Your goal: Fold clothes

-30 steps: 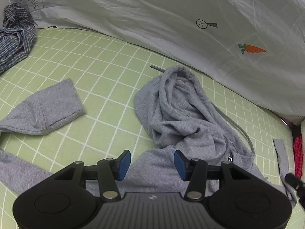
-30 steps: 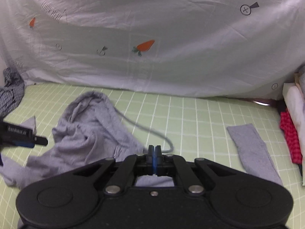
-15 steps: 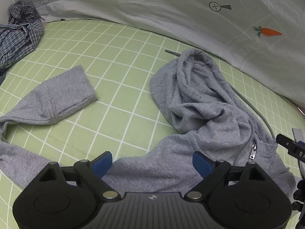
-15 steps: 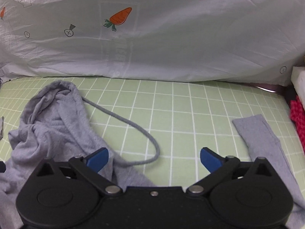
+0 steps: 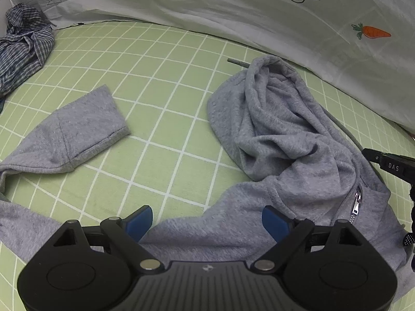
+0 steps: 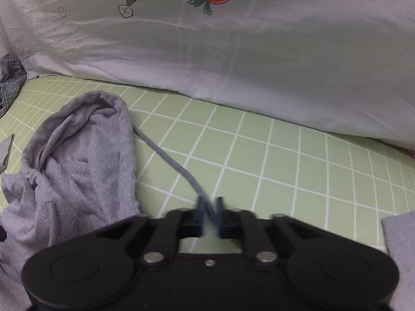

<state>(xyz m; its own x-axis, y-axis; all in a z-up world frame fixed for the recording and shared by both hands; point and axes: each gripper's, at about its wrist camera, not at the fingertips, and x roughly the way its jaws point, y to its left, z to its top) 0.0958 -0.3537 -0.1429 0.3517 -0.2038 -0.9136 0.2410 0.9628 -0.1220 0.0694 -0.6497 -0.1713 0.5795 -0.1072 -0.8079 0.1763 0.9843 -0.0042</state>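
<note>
A grey zip hoodie (image 5: 280, 134) lies crumpled on the green grid mat (image 5: 160, 77), hood bunched up and one sleeve (image 5: 77, 132) spread to the left. My left gripper (image 5: 206, 219) hovers open over the hoodie's shoulder fabric, and nothing touches its blue pads. In the right wrist view the hood (image 6: 85, 150) is at the left, and its grey drawstring (image 6: 168, 160) runs down into my right gripper (image 6: 208, 212). That gripper is shut on the drawstring and looks blurred. One of its fingers (image 5: 389, 165) shows at the right edge of the left wrist view.
A crumpled blue plaid shirt (image 5: 23, 49) lies at the far left of the mat. A white sheet with carrot prints (image 5: 233, 13) rises along the back edge. The hoodie's other sleeve (image 6: 399, 233) lies at the right. The zipper pull (image 5: 356, 207) sits by the left gripper's right finger.
The left jaws have spread wide and the gripper has sunk slightly toward the hoodie. The right gripper has swung left and down toward the hood, opened, then closed on the drawstring.
</note>
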